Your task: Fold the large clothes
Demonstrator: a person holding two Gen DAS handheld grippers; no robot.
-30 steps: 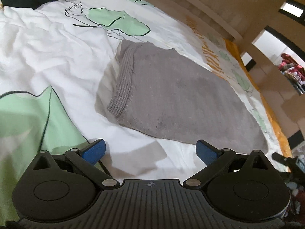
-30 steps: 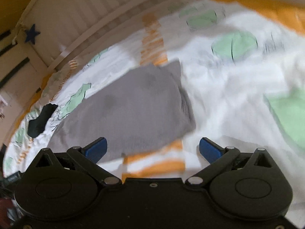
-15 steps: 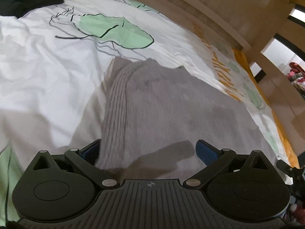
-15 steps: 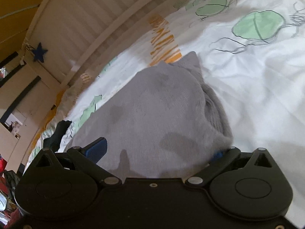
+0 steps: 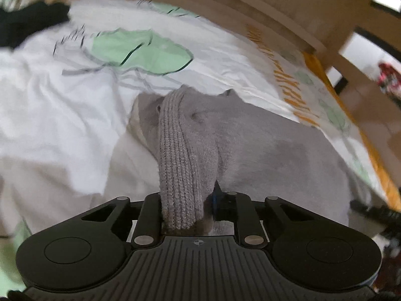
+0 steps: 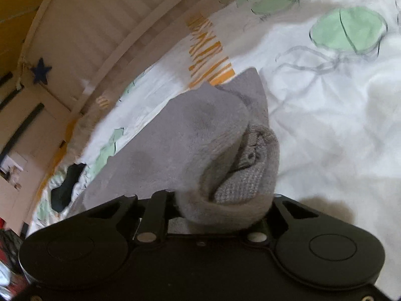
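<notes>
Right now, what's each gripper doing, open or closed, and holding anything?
Left gripper: just closed on the gray sweater's ribbed edge.
Right gripper: just closed on a bunched corner of it.

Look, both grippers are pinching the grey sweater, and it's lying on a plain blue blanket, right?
Not quite. Both the left gripper and the right gripper do pinch the grey sweater, but the blanket is white with green and orange prints, not plain blue. Both wrist views show it.
</notes>
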